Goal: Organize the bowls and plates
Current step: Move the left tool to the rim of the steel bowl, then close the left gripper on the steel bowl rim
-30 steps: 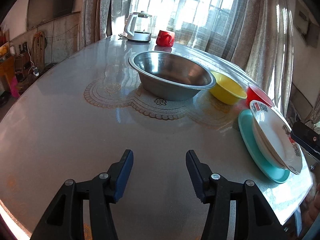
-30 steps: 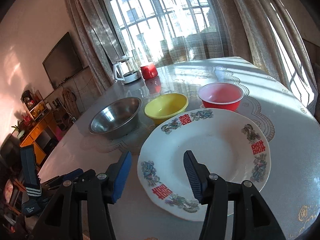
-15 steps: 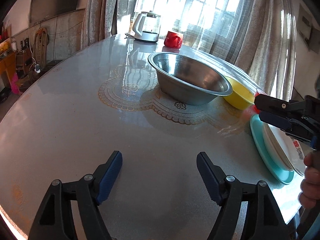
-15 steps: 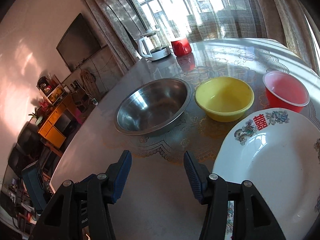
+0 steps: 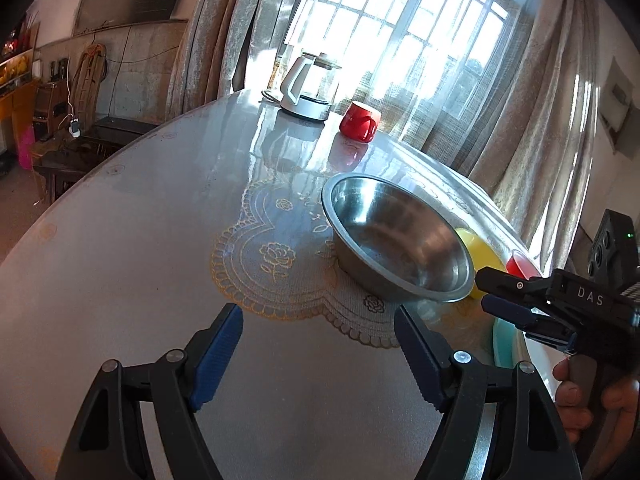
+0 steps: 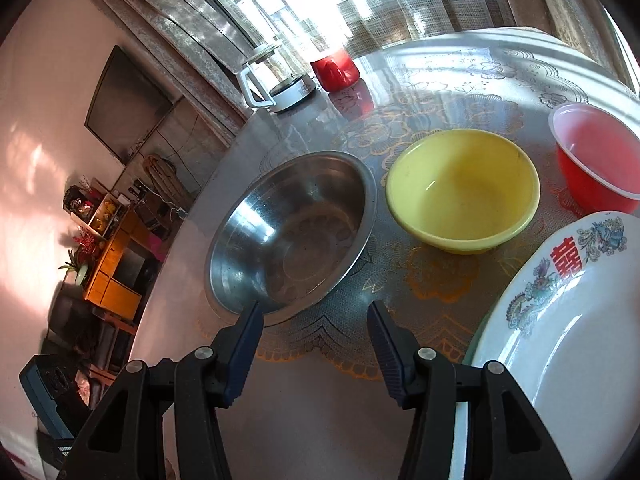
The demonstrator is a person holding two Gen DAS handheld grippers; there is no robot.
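Observation:
A steel bowl (image 5: 400, 240) (image 6: 292, 232) stands mid-table on the lace mat. To its right stand a yellow bowl (image 6: 464, 188) (image 5: 478, 254) and a red plastic bowl (image 6: 596, 160) (image 5: 518, 266). A white patterned plate (image 6: 568, 320) lies on a teal plate (image 5: 504, 340) at the near right. My left gripper (image 5: 318, 334) is open and empty above bare table, short of the steel bowl. My right gripper (image 6: 316, 318) is open and empty, close to the steel bowl's near rim; it also shows in the left wrist view (image 5: 490, 292).
A white kettle (image 5: 308, 90) (image 6: 276, 80) and a red mug (image 5: 359, 121) (image 6: 335, 67) stand at the table's far side by the curtained window. The round table's edge (image 5: 100, 168) curves along the left. Shelves and furniture stand beyond it.
Both grippers have moved left and forward towards the steel bowl. The right gripper has left the white plate and now faces the steel bowl. The left gripper's jaws have spread wider.

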